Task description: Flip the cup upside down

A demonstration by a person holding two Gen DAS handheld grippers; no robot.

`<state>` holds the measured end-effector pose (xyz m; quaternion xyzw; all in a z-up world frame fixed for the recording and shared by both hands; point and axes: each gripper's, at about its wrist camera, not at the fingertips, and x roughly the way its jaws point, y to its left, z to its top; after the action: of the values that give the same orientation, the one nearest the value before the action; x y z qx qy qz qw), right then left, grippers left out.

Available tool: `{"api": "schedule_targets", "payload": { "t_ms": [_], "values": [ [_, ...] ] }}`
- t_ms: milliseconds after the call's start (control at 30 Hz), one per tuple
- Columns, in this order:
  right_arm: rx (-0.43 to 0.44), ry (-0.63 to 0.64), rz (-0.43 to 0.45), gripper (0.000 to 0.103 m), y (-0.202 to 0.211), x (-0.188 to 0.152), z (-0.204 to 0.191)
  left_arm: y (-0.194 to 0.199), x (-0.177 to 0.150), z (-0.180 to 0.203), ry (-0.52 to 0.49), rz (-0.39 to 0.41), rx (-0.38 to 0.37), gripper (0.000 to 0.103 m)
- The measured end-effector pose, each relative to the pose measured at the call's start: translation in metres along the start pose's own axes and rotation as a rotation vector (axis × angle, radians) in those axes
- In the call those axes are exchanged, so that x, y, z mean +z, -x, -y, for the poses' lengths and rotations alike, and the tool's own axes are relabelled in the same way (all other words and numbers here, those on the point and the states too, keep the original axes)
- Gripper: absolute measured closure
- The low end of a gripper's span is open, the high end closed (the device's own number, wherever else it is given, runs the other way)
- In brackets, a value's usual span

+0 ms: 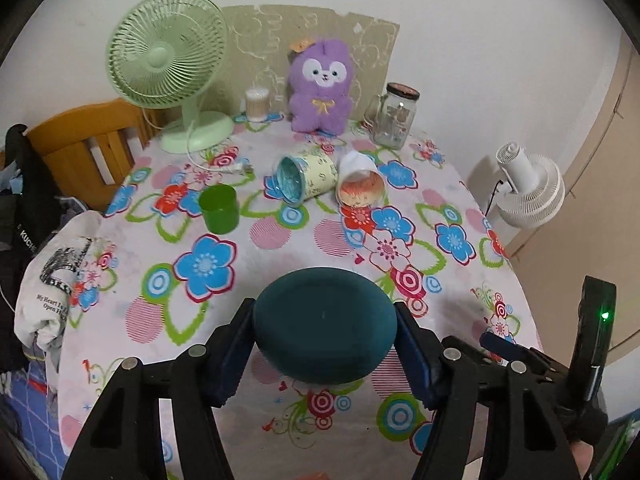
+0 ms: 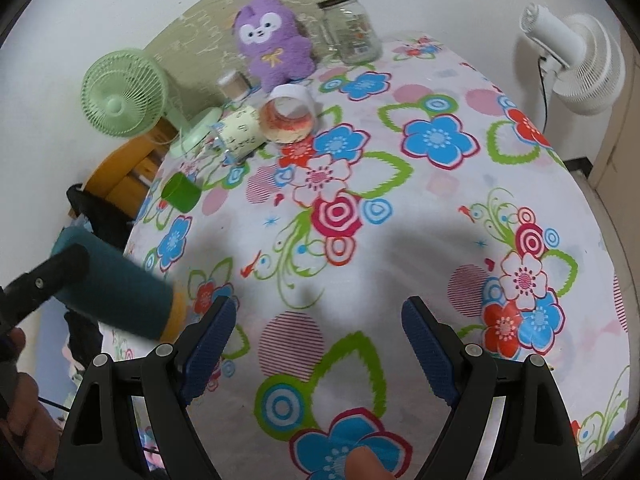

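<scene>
Left wrist view: left gripper (image 1: 324, 330) with its blue ribbed pads (image 1: 230, 354) clamped on either side of a teal cup (image 1: 324, 326), matte and rounded, its flat base facing the camera, held above the table (image 1: 280, 240) near its front edge. Glossy floral tablecloth in blue, red, green and pink covers the table. Farther back stand a small green plastic cup (image 1: 219, 208), upright, and two cups on their sides: a cream patterned cup (image 1: 304, 178) with a bluish inside and a white cup (image 1: 360, 182) with an orange-speckled inside, just beside each other. Along the wall: mint desk fan (image 1: 168, 64), fuzzy purple plush toy (image 1: 320, 88), lidded glass jar (image 1: 396, 116). Wooden chair (image 1: 88, 148) at left, white floor fan (image 1: 528, 184) at right. Right wrist view: right gripper (image 2: 318, 340) with fingers spread wide, nothing between them, above the tablecloth; the teal cup (image 2: 116, 288) appears at far left, lying sideways in the left gripper's black finger (image 2: 48, 280), a yellowish rim at its open end; it hangs at the table's left edge
</scene>
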<state>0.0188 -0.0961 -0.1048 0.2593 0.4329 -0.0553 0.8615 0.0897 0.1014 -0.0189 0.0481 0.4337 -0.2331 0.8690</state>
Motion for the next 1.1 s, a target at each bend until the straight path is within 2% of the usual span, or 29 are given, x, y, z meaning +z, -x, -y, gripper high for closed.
{"api": "schedule_targets", "payload": {
  "t_ms": [433, 833, 867, 900, 1000, 1100],
  "values": [
    [0.018, 0.073, -0.021, 0.016, -0.007, -0.008, -0.03, 0.018, -0.02, -0.007, -0.012, 0.026, 0.047, 0.035],
    [0.004, 0.074, -0.031, 0.016, -0.009, -0.012, -0.028, -0.007, -0.042, 0.002, -0.021, -0.009, 0.049, 0.035],
    [0.003, 0.073, -0.034, 0.016, -0.009, -0.013, -0.028, -0.01, -0.044, 0.003, -0.02, -0.01, 0.052, 0.033],
    [0.003, 0.072, -0.036, 0.016, -0.01, -0.013, -0.027, -0.013, -0.045, 0.003, -0.022, -0.015, 0.042, 0.026],
    [0.003, 0.072, -0.039, 0.016, -0.01, -0.013, -0.027, -0.013, -0.047, 0.007, -0.036, -0.015, 0.043, 0.013],
    [0.004, 0.072, -0.039, 0.016, -0.01, -0.013, -0.026, -0.008, -0.047, 0.009, -0.056, 0.012, 0.055, 0.009]
  ]
}}
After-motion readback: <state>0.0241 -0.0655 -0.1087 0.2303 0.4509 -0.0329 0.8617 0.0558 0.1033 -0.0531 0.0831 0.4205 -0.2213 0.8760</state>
